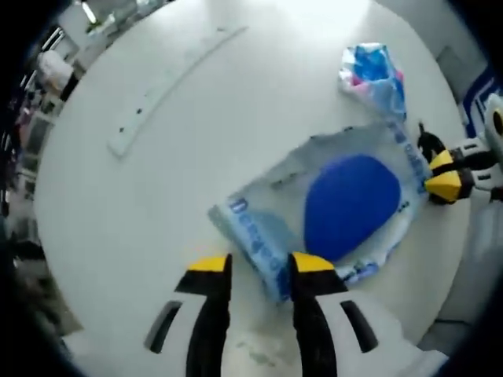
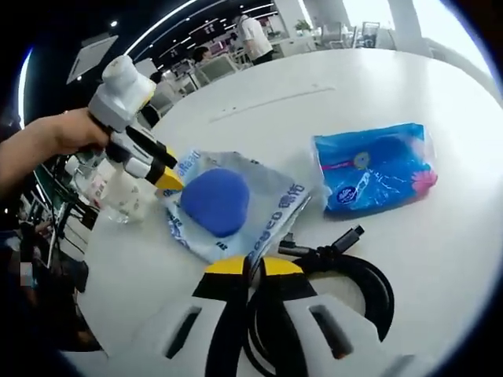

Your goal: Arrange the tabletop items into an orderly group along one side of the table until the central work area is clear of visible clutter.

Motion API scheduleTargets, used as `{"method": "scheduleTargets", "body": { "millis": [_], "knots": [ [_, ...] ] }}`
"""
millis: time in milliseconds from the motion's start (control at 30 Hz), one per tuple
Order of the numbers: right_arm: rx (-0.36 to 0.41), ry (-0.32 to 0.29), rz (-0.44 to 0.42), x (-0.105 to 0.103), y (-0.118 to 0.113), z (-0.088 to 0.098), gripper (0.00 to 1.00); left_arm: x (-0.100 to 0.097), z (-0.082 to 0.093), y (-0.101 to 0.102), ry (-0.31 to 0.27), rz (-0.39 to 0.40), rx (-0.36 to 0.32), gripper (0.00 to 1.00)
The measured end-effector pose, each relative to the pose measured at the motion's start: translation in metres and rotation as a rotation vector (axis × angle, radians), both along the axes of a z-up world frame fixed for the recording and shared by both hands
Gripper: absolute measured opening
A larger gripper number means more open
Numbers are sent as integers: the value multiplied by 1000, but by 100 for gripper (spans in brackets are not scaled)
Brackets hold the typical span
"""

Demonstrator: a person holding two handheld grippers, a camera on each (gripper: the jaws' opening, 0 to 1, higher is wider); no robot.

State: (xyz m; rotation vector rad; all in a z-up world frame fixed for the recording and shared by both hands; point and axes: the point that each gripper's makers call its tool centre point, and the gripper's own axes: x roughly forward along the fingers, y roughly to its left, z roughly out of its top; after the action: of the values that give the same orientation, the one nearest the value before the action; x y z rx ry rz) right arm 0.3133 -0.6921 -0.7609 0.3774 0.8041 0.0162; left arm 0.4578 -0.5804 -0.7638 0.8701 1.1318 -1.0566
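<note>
Left gripper (image 1: 261, 267): jaws narrow, straddling the clear pouch (image 1: 330, 208) edge at 6 o'clock. Pouch mid-table; blue packet (image 1: 376, 75) at 1 o'clock. Right gripper (image 2: 253, 269): nearly closed on the pouch's opposite edge, cable (image 2: 346, 275) beside. Judgement: lift both edges together, slide sideward.

My black cable (image 2: 346, 271) coils partly behind my right hand-held gripper (image 2: 252, 267), so its full loop is hidden. Print on the clear bag (image 1: 267, 236) blurs past reading. The surface (image 1: 157, 196) runs off frame.
</note>
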Motion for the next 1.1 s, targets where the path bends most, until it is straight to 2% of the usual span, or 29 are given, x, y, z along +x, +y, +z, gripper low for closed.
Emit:
{"method": "scheduleTargets", "body": {
  "millis": [67, 133, 200, 500, 633, 933, 1100],
  "knots": [
    [11, 3, -9, 0, 0, 0, 3, -7, -1, -2, 34, 15, -11, 17],
    [7, 3, -8, 0, 0, 1, 2, -9, -1, -2, 22, 8, -6, 15],
    [7, 8, -6, -1, 1, 2, 2, -6, 1, -3, -1, -15, 0, 8],
    [50, 1, -26, -4, -1, 6, 0, -16, 4, -1, 27, -30, 12, 4],
    [38, -8, -15, -4, -2, 13, 0, -21, 15, -4, 35, -30, -1, 1],
    [53, -38, -18, -2, -6, 26, 0, -27, 36, -1, 24, -41, -13, 0],
    [31, -39, 0, 0, -8, 31, 0, -30, 46, -2, 19, -56, -27, 0]
  ]
}}
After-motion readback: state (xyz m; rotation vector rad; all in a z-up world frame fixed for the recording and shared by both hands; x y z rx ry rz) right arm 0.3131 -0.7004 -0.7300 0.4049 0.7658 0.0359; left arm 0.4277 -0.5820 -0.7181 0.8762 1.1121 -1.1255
